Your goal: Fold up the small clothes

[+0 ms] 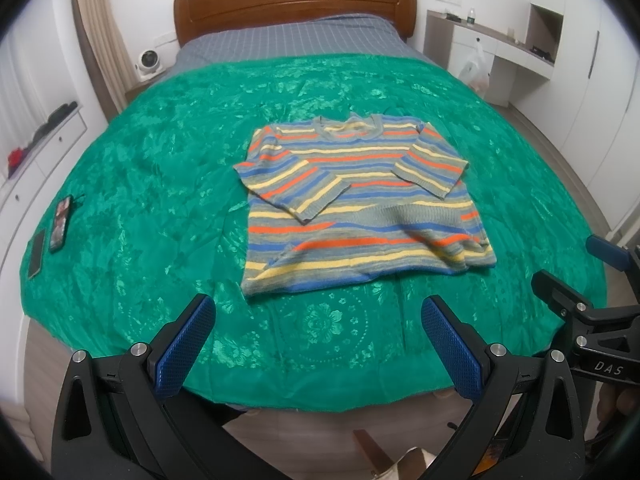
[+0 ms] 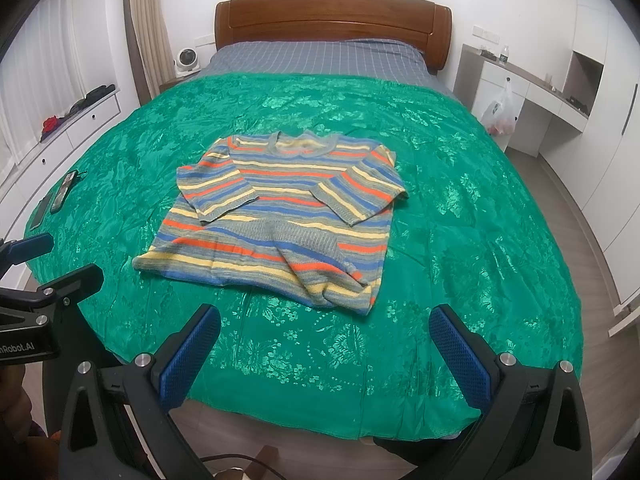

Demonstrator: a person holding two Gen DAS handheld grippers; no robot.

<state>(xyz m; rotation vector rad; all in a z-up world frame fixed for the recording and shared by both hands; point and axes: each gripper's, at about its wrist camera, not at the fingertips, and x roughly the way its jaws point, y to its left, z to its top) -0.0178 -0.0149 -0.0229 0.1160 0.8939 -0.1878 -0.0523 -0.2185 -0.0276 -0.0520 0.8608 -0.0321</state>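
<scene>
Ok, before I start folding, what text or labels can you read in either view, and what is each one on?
"DAS": on the black body of the right hand-held gripper, seen at the right edge of the left wrist view.
"nRobot.AI": on the black body of the left hand-held gripper, cut off by the left frame edge in the right wrist view.
Plastic bag print: too blurred to read.
Striped sweater: no text visible.

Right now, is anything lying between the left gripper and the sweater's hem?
Nothing: only bare green bedspread lies between the open left gripper and the striped sweater, clearest in the left wrist view. The phones sit off left.
</scene>
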